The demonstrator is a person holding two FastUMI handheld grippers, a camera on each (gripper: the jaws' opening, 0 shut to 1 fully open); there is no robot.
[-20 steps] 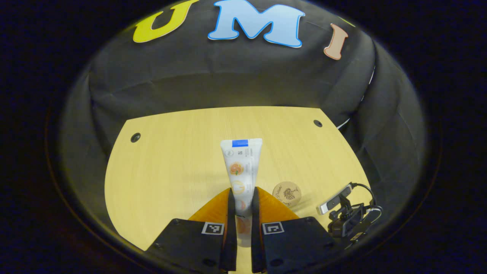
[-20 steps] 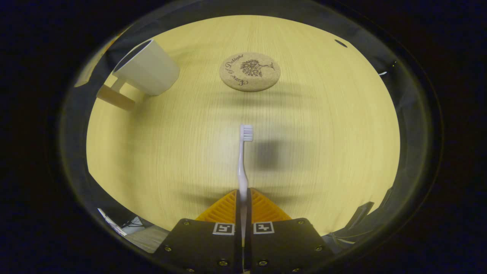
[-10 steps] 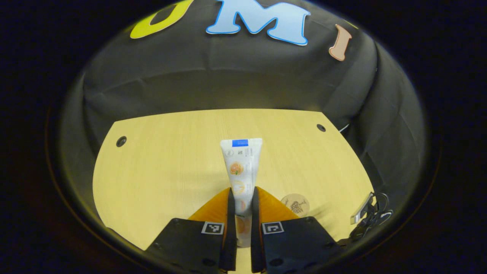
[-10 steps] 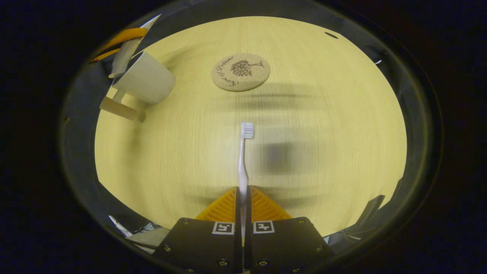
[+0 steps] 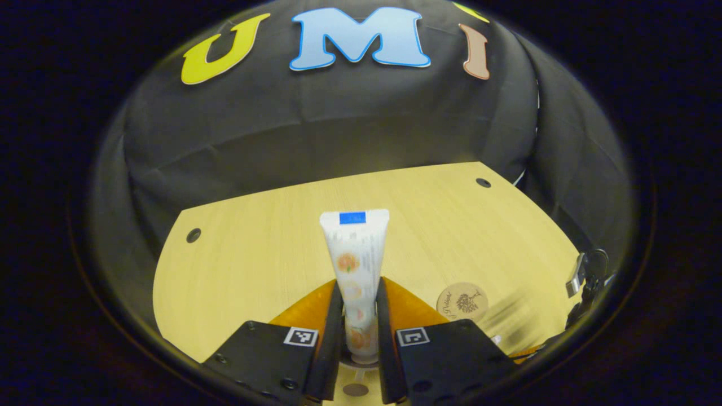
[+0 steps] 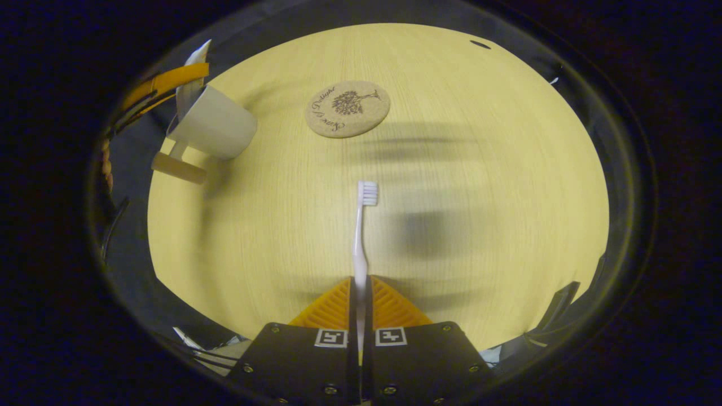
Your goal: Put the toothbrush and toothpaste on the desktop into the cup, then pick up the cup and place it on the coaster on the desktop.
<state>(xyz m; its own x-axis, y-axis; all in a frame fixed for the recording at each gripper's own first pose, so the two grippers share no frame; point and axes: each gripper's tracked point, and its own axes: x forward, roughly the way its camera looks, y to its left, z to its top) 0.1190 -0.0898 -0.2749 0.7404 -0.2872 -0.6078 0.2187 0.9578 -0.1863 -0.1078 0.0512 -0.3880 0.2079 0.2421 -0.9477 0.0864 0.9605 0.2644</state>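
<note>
One toothpaste tube (image 5: 355, 265), above desktop (image 5: 254, 254). One toothbrush (image 6: 361, 237), above desktop. One cup (image 6: 211, 124), one handle, standing on desktop. One coaster (image 6: 347, 108) on desktop, right of cup in right gripper view. Two round holes (image 5: 193, 235) (image 5: 483, 182) near desktop's far corners. One small camera (image 5: 581, 276) at desktop's right edge.

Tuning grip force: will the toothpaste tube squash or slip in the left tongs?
The tube looks like soft plastic, so it will probably dent under pressure. Held near its cap end with the flat crimp far out, it may sag or swing. The glossy skin could slip.
</note>
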